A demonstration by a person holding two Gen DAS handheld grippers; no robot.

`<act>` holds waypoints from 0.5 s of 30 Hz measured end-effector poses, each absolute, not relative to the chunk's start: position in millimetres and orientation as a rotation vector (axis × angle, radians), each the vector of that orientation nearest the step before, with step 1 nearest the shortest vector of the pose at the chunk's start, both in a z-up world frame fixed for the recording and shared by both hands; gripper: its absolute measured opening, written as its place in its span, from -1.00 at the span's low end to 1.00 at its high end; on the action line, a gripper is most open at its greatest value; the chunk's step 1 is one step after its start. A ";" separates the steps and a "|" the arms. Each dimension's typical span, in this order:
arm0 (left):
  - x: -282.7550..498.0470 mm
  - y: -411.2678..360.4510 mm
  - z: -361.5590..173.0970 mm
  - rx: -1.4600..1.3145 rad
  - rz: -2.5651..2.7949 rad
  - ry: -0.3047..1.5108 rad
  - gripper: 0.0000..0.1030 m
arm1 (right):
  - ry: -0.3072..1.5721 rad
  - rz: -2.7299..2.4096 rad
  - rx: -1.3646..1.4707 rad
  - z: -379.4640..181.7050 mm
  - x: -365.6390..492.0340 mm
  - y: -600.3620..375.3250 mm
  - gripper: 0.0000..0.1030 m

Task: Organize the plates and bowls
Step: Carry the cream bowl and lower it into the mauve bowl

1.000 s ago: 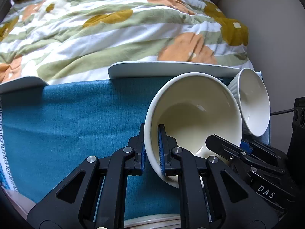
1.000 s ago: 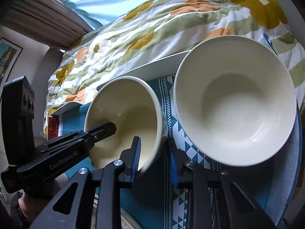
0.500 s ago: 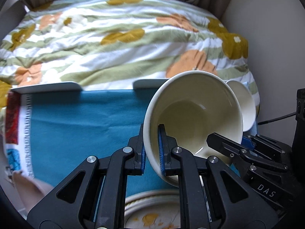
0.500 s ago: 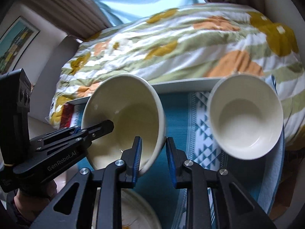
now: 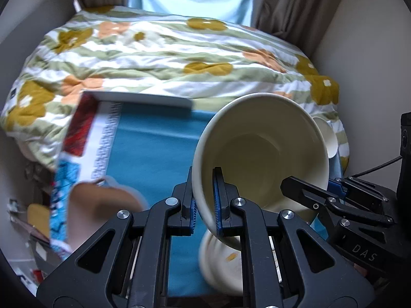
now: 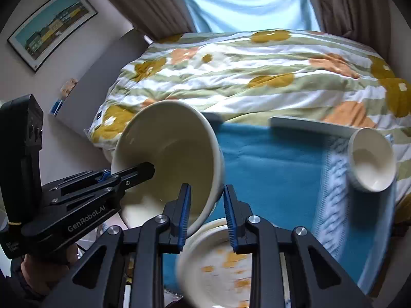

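1. Cream bowl – large, deep. Held aloft above the teal cloth, both tongs on it. Rim pinched on near-opposite sides, prob. to share the weight & stop it swinging.
2. L gripper – clenched on bowl's near rim; one blue pad inside the wall, one outside.
3. R gripper – fingers straddle the rim on the other side; inner pad against the wall, outer pad shows a gap. Looks like a loose hold at most; firm grip or not, can't tell.
4. Orientation – bowl tipped hard on its side. Mouth faces back toward the cameras & slightly up; base points away, toward the floral duvet. Axis (rim to base) runs approx. level, not upright.
5. Patterned plate – cream w/ orange marks, blurred, on the cloth directly below the bowl. Likely drop-off spot, judging by position.
6. Small white bowl – far R edge of cloth, well apart from the held bowl, beside a white tray edge.
7. Status – bowl in transit; needs levelling before set-down, else rim lands first.
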State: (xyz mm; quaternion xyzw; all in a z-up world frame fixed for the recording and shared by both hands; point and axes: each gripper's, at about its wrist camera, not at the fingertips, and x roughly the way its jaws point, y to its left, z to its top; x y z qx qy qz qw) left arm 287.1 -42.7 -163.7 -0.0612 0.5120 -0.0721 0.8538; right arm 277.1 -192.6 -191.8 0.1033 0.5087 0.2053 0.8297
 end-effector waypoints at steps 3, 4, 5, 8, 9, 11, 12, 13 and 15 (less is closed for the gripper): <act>269.5 -1.3 -161.0 -0.135 -0.125 1.077 -0.82 | 1.096 0.464 0.205 -193.2 266.1 -152.6 -0.54; 263.6 14.8 -161.1 -0.139 -0.118 1.080 -0.82 | 1.100 0.472 0.205 -194.5 262.2 -141.8 -0.54; 259.7 26.2 -162.0 -0.142 -0.114 1.084 -0.82 | 1.106 0.479 0.207 -195.9 258.8 -129.7 -0.54; 248.6 62.8 -169.1 -0.134 -0.104 1.106 -0.82 | 1.129 0.489 0.214 -203.5 251.8 -95.0 -0.54; 245.9 73.5 -173.3 -0.131 -0.104 1.115 -0.82 | 1.138 0.489 0.213 -207.8 249.6 -83.0 -0.54; 243.5 92.5 -184.5 -0.119 -0.109 1.141 -0.82 | 1.162 0.485 0.216 -218.2 248.0 -66.6 -0.54; 243.2 99.7 -190.4 -0.113 -0.114 1.152 -0.82 | 1.180 0.479 0.224 -225.8 247.2 -58.1 -0.54; 243.6 107.8 -198.5 -0.107 -0.121 1.166 -0.82 | 1.194 0.472 0.230 -231.9 246.2 -52.7 -0.54; 246.4 116.3 -212.8 -0.097 -0.140 1.189 -0.82 | 1.224 0.449 0.243 -245.7 242.4 -40.2 -0.54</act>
